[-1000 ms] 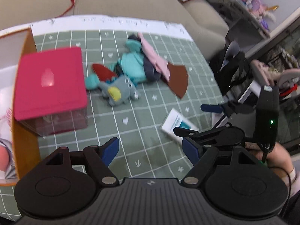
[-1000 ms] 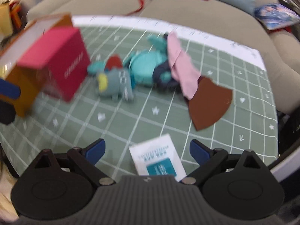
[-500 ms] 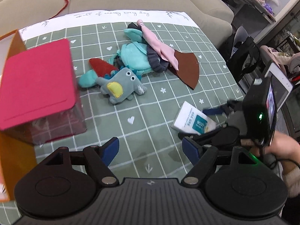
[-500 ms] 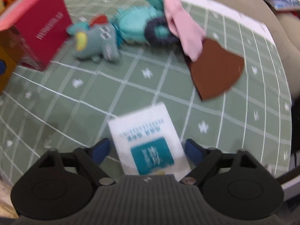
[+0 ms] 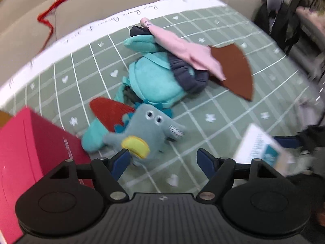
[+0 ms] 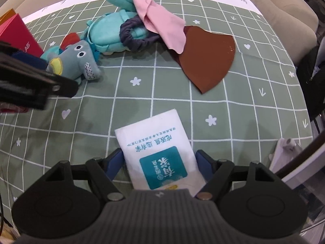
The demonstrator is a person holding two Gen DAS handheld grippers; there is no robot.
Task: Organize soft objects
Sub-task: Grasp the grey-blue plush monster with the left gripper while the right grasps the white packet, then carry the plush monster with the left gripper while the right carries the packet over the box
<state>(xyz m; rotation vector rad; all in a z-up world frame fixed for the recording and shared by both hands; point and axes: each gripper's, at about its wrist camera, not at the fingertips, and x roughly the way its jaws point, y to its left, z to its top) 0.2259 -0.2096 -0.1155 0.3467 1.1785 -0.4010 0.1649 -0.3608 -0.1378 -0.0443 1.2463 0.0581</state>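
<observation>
Right claw (image 6: 159, 159): my jaws have just been closing and now bracket the white tissue packet (image 6: 160, 148), one blue pad at each long edge; I cannot tell whether the pads press it yet.
Left claw (image 5: 162, 158): mine too, jaws spread wide with nothing between them, poised over the near end of the grey plush elephant (image 5: 146, 132).
Hand pose: both claws point steeply down at the worktop (image 6: 142, 81).
Tissue packet: one, flat on the green checked cloth, nearest my side of the worktop.
Open room: bare cloth all round the packet, between it and the elephant, and out to the worktop's right rim.
Elephant: one, beyond the packet to the left, touching a red felt piece (image 5: 109, 109).
Teal plush backpack (image 6: 105, 34): one, just behind the elephant, with a dark scrunchie (image 6: 134, 36) on it.
Pink cloth (image 6: 160, 22): one, draped over the scrunchie and onto a brown felt piece (image 6: 207, 59).
Red box (image 5: 30, 152): one, just left of the elephant.
Edges: sofa (image 5: 101, 0) past the far edge.
</observation>
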